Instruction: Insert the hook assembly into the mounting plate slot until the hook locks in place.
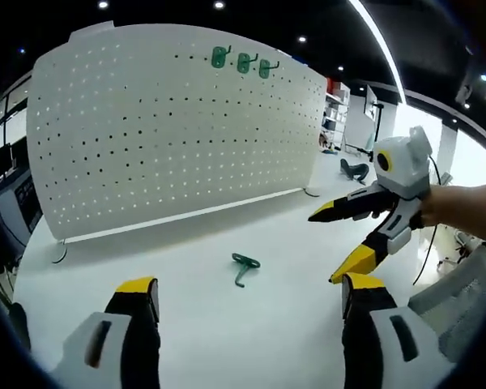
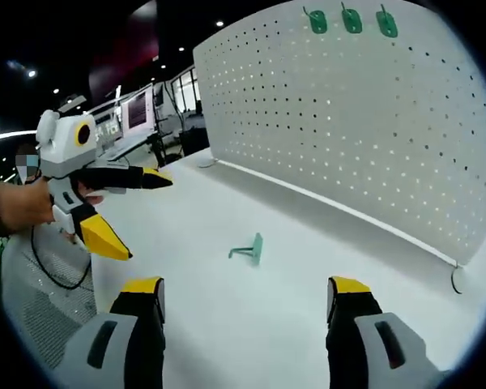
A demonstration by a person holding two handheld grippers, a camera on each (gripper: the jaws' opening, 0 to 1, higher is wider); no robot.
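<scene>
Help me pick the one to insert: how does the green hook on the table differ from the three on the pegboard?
The loose hook lies flat on the table, alone; the three mounted hooks hang in a row high on the pegboard. All are green and look alike.

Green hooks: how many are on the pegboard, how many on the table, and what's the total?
On the pegboard: 3 green hooks
Loose on the table: 1 green hook
Total: 4
</scene>
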